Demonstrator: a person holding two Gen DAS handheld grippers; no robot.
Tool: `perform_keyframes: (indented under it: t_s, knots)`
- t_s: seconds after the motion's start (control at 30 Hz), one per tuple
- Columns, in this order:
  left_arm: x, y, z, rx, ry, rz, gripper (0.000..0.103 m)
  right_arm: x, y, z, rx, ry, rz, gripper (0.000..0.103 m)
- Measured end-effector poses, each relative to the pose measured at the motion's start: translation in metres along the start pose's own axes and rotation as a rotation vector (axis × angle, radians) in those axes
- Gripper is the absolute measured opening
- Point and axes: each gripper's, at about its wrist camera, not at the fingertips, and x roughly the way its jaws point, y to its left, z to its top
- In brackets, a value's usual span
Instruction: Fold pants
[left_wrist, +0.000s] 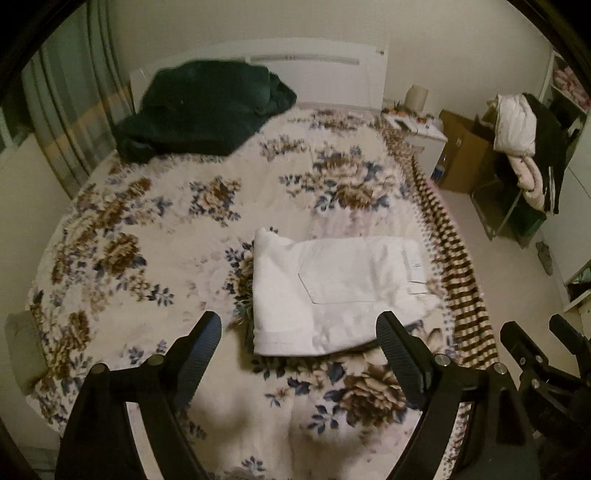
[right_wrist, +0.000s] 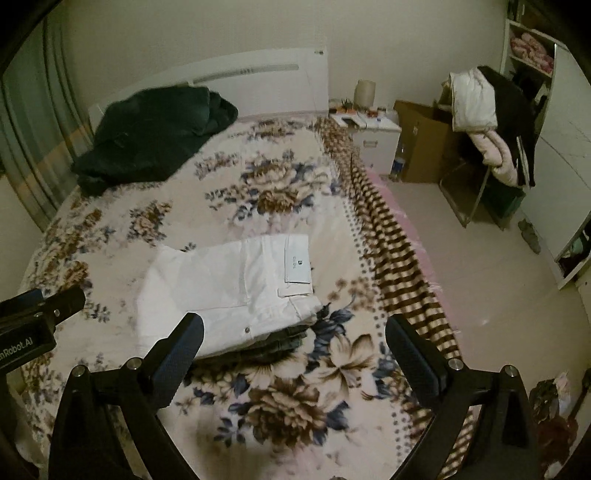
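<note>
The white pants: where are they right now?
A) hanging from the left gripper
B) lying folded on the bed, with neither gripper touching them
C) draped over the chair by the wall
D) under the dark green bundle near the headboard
B: the pants lie as a flat folded stack on the floral blanket, while the left gripper and right gripper both hover open above it, holding nothing.

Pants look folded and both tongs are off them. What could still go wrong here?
1. The folded white pants sit on a plush floral blanket; the soft surface could let the stack slump.
2. The open left tongs and right tongs hover close; dipping could snag the top layer.
</note>
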Motion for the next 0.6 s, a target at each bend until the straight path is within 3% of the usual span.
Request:
perform_keyframes:
  t_s: [0.3,0.6]
  knots:
    - [-0.154,-0.031,-0.038,0.021,-0.117,0.027,0.086,-0.178,-0.021,-0.017,-0.038,-0.136,0.030,0.101]
    - [-0.250,-0.044,-0.078,-0.040,-0.186,0.059,0.086,-0.309,-0.038,-0.045,-0.058,-0.228,0.044,0.103]
